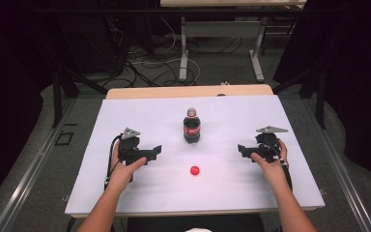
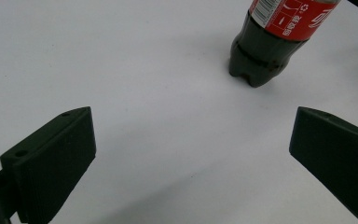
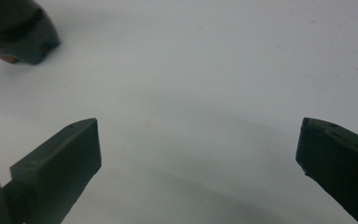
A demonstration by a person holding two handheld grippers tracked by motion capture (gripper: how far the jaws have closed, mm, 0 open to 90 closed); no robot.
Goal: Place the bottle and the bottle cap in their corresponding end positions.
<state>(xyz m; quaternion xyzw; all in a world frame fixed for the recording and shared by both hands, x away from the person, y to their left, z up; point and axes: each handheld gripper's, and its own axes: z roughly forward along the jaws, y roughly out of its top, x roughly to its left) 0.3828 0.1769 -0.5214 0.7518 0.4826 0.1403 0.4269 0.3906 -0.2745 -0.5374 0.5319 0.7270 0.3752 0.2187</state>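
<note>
— What's on the white table (image 1: 125, 193)?

— A cola bottle (image 1: 192, 126) stands upright at its middle; a red cap (image 1: 194, 170) lies nearer me.

— Your grippers?

— My left gripper (image 1: 154, 152) and right gripper (image 1: 242, 151) rest either side; both jaws spread wide, holding nothing.

- The bottle (image 2: 265, 42) at the upper right of the left gripper view wears a red label (image 2: 293, 14) with a white barcode at its left end and a white recycling sign beside white script (the script is cut by the frame's top edge and cannot be read).
- In the high view the bottle's red label (image 1: 192, 130) carries white script, too small to read.
</note>
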